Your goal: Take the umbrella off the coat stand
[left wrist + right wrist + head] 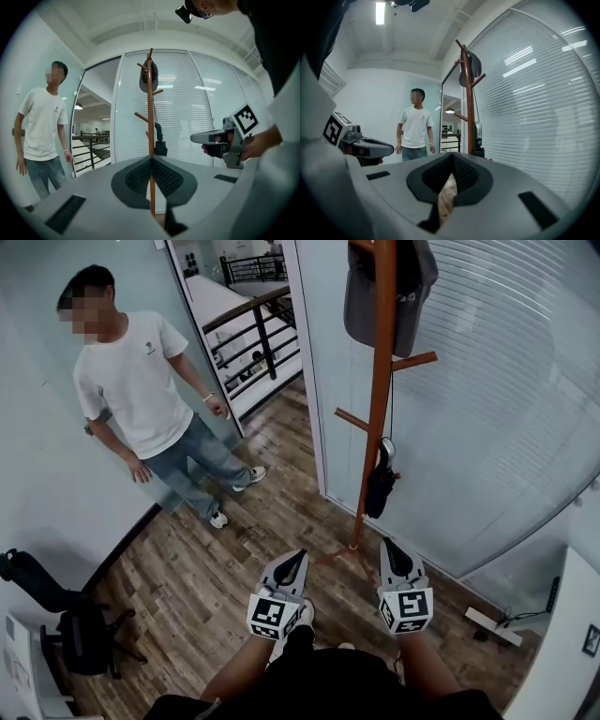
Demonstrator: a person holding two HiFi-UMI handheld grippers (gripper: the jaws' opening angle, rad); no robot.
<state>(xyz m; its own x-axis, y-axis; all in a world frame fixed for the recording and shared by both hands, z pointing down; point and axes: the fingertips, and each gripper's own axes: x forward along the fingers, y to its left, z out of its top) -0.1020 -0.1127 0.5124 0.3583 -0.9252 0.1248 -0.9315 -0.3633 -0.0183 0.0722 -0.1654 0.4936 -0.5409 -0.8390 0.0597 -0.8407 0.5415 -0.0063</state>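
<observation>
A small black folded umbrella [381, 486] hangs by its strap from a lower peg of the brown wooden coat stand [379, 409]. A grey cap [392, 292] hangs at the top of the stand. My left gripper [300, 557] and right gripper [388, 545] are held side by side short of the stand's foot, both shut and empty. In the left gripper view, the umbrella [160, 144] sits just right of the pole [150, 112], beyond the closed jaw tips [151, 158]. In the right gripper view, the umbrella [477, 139] hangs ahead and to the right of the closed tips [452, 154].
A person in a white T-shirt [141, 390] stands to the left by a doorway. A glass wall with blinds [506, 418] runs behind the stand. A black office chair [80, 629] sits at the lower left. A white device [492, 624] lies on the wooden floor at right.
</observation>
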